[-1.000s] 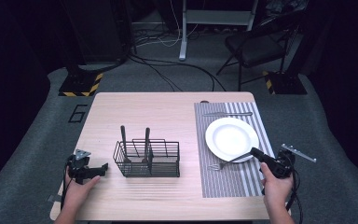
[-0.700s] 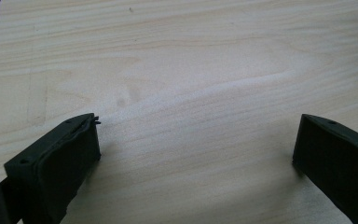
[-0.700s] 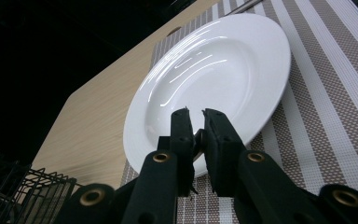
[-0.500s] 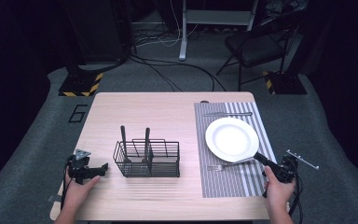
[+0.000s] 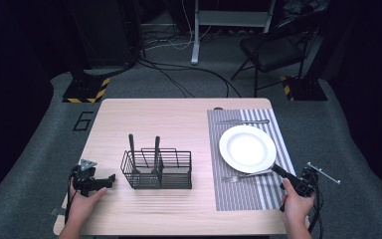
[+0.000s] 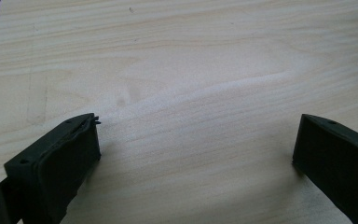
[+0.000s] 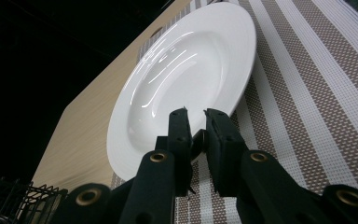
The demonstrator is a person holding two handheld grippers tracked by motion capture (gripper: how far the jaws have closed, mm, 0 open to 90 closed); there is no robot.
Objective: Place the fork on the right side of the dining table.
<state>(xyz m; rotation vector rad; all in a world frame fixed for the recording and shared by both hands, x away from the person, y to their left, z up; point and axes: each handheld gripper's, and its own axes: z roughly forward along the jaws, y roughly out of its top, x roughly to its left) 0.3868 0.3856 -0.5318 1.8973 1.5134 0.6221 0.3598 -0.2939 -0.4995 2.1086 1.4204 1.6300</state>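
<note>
A silver fork [image 5: 243, 175] lies on the striped placemat [image 5: 243, 196] just in front of the white plate [image 5: 247, 148], its handle pointing right. My right gripper [image 5: 277, 169] sits at the handle's end, low over the mat. In the right gripper view its jaws [image 7: 196, 114] stand almost together with a small dark piece pinched between them, and the plate [image 7: 186, 70] is right behind. My left gripper [image 5: 110, 178] rests at the table's left front, open. Its jaws [image 6: 196, 154] are wide apart over bare wood.
A black wire basket [image 5: 156, 169] holding two dark-handled utensils stands left of centre; its corner [image 7: 9, 196] appears in the right gripper view. A knife [image 5: 242, 121] lies on the placemat's far end. A chair [image 5: 273, 50] and cables lie beyond the table.
My right gripper has sunk and drawn back toward the table's right front corner, and the fork now lies flat on the mat. The left gripper has stayed put.
</note>
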